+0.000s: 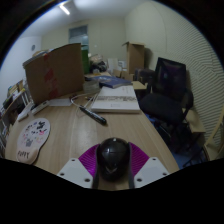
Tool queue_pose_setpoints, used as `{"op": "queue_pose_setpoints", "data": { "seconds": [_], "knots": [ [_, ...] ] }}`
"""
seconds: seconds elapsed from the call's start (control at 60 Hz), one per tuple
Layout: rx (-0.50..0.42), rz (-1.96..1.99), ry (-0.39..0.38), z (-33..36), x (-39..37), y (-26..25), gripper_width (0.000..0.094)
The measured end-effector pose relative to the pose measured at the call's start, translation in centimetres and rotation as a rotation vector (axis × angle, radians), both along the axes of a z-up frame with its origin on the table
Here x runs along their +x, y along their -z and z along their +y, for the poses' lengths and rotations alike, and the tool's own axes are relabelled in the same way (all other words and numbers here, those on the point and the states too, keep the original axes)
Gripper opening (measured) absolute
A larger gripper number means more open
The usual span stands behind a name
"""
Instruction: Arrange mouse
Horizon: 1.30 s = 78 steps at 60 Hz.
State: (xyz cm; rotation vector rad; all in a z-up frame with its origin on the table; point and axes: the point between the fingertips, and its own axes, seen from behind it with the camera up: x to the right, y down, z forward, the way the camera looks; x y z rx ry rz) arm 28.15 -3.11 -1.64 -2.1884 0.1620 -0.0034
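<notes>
A black computer mouse [112, 158] sits between my gripper's two fingers, with the purple pads [88, 157] pressing on both of its sides. My gripper [112, 165] is shut on the mouse and holds it above the near part of the wooden table [75, 130]. A light mouse pad with a cartoon print [33, 139] lies on the table to the left, ahead of the fingers.
A dark pen-like object [93, 114] lies mid-table. A large cardboard sheet [55, 72] stands at the back left, with a white tray [116, 99] and clutter behind. A black office chair [166, 92] stands at the table's right side.
</notes>
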Motion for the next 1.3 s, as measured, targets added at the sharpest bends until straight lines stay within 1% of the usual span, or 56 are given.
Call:
{"op": "queue_pose_setpoints", "data": {
  "seconds": [0.017, 0.05, 0.083, 0.133, 0.2, 0.3, 0.367, 0.433, 0.467, 0.533, 0.6, 0.7, 0.733, 0.75, 0.767, 0.817, 0.833, 0.85, 0.867, 0.933, 1.0, 1.017, 1.05, 1.067, 1.217, 1.3],
  "knots": [
    [-0.011, 0.005, 0.008, -0.1, 0.0, 0.0, 0.0395],
    [-0.036, 0.012, 0.023, -0.5, -0.2, -0.3, 0.0382],
    [-0.034, 0.017, 0.034, -0.7, -0.6, -1.5, 0.0386],
    [0.01, 0.005, 0.052, -0.4, -1.4, -4.8, 0.0383],
    [0.101, -0.014, 0.079, 0.6, -3.4, -10.8, 0.0379],
    [0.23, 0.002, 0.023, 3.0, -11.2, -18.4, 0.0379],
    [0.264, 0.012, -0.025, 5.1, -17.5, -20.7, 0.0377],
    [0.253, 0.022, -0.055, 6.8, -23.0, -19.3, 0.0381],
    [0.229, 0.022, -0.072, 7.1, -25.4, -17.3, 0.0379],
    [0.152, 0.009, -0.105, 7.8, -29.3, -12.2, 0.0381],
    [0.07, -0.006, -0.132, 7.7, -31.0, -7.3, 0.038],
    [-0.016, -0.041, -0.167, 7.1, -32.3, -2.4, 0.038],
    [-0.051, -0.068, -0.172, 6.9, -32.3, -0.8, 0.0398],
    [-0.047, -0.08, -0.18, 6.9, -32.1, -0.2, 0.0412],
    [-0.017, -0.087, -0.182, 7.3, -32.1, -0.4, 0.0404],
    [-0.02, -0.083, -0.181, 7.3, -32.1, -0.3, 0.0448],
    [-0.033, -0.078, -0.179, 7.2, -32.1, -0.2, 0.0469],
    [-0.045, -0.072, -0.177, 7.2, -32.1, -0.1, 0.0529],
    [-0.055, -0.066, -0.175, 7.2, -32.0, -0.1, 0.0499],
    [-0.102, -0.029, -0.177, 6.9, -32.0, -0.2, 0.0565],
    [-0.143, 0.012, -0.203, 5.6, -32.1, -0.8, 0.0757],
    [-0.143, 0.021, -0.204, 5.3, -32.1, -1.3, 0.0781],
    [-0.132, 0.039, -0.208, 4.6, -32.0, -2.4, 0.0878],
    [-0.124, 0.047, -0.212, 4.3, -31.9, -3.0, 0.0844],
    [-0.106, 0.083, -0.231, -1.1, -30.0, -8.7, 0.0827],
    [-0.109, 0.097, -0.217, -5.0, -28.1, -10.9, 0.0829]
  ]
}}
